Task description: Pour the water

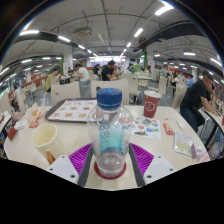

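Gripper view puts my gripper (110, 160) clamped on the water bottle (109, 133), blue cap on. Beyond, a yellow cup (45, 137) and red cup (151, 103) wait; tilting capped or overshooting risks spills.

Claw (110, 160) grips a blue-capped water bottle (109, 135).

You are in a big open cafeteria-like hall, long ceiling light strips (62, 39), rows of tables (75, 110), seated people (196, 98) around you, red paper cup (151, 104).
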Tool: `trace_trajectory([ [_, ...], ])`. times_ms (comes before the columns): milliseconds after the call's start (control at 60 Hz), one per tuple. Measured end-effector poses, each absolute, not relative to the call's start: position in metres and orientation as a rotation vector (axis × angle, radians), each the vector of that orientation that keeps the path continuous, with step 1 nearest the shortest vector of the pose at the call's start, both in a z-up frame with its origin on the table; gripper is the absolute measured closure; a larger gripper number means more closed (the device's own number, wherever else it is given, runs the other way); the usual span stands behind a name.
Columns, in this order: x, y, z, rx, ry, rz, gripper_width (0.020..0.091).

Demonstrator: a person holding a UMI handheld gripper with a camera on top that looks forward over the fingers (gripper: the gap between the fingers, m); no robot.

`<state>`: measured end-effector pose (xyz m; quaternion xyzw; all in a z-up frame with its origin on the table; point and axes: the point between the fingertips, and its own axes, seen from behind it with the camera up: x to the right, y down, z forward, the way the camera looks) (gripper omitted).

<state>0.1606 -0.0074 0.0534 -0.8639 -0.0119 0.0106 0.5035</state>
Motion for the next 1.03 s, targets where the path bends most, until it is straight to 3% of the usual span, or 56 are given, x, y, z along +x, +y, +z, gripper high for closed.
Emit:
trace_trajectory([
  [50, 0.160, -0.017, 0.052, -2.125, -0.017, 0.018, 0.0256],
  [67, 0.162, -0.018, 0.049, -2.137, -0.017, 0.017, 0.0239],
  [117, 0.160, -0.034, 0.056, -2.159, -0.003, 0.002, 0.0276],
  [167, 0.159, -0.050, 0.063, -2.184, 0.011, -0.014, 0.0247],
  [617, 0.075, -0.201, 0.145, -2.295, 0.079, -0.028, 0.0251],
  [1033, 0.047, -0.215, 0.161, -2.269, -0.011, -0.026, 0.0253],
])
